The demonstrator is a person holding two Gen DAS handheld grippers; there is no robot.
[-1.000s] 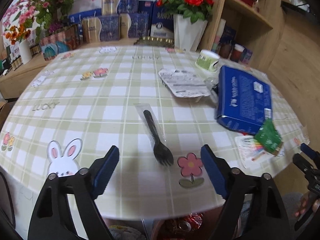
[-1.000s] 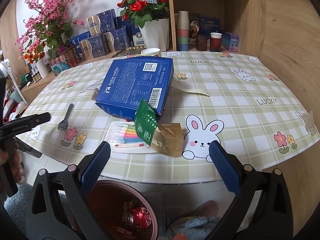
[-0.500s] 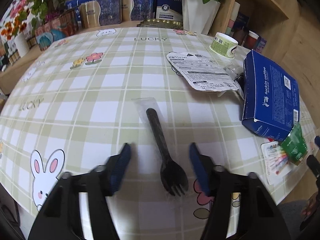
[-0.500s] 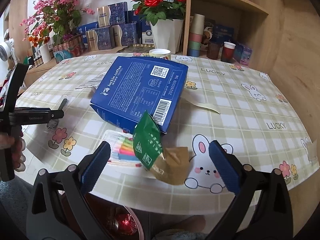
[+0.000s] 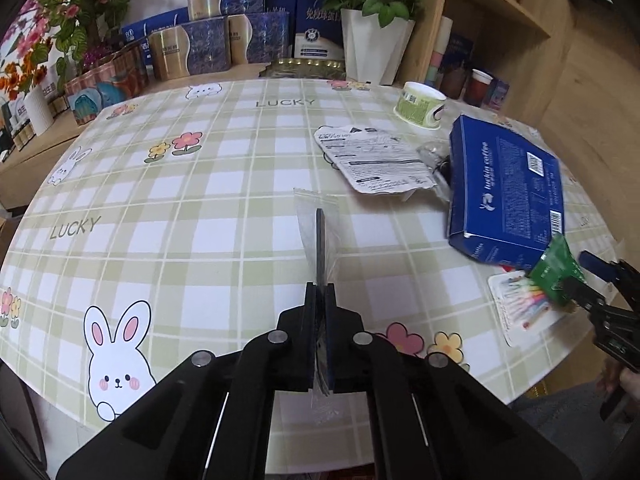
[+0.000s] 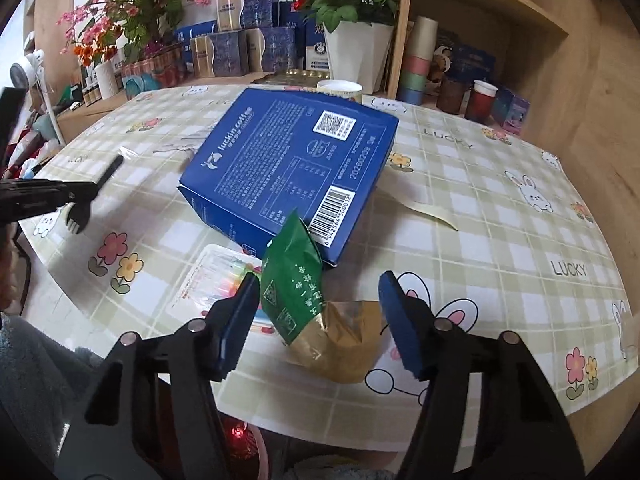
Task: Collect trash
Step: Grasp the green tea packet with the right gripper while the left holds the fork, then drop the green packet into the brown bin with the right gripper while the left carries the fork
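**Fork pinched, packet next, most of the table still littered**

While my left gripper (image 5: 319, 296) sits pressed together on the black plastic fork (image 5: 320, 240), which is still inside its clear sleeve, I count that as the only piece of trash actually secured so far. From the right wrist view the fork's tines hang just below the jaws near the table edge, so I judge it gripped at the head end, with the handle lying out toward the middle of the table (image 5: 200, 200).

My right gripper (image 6: 320, 312) is closing around the green-and-brown packet (image 6: 298, 280). The packet lies between the blue pads; the left pad looks to be at its green edge, but the right pad is clear of the brown end, so I would not call it held yet.

Nothing I can see has been dropped off in this moment. A bin (image 6: 244, 448) with something red in it shows below the table edge, under the right gripper.

Left to clear, as far as I can tell: the blue coffee box (image 6: 288, 160), the clear tray of coloured sticks (image 6: 216, 276) beside the packet, the torn white lid film (image 5: 376, 160), the small green-and-white cup (image 5: 420, 104) and a pale strip (image 6: 420, 208) beyond the box. I judge the job to be at an early stage.
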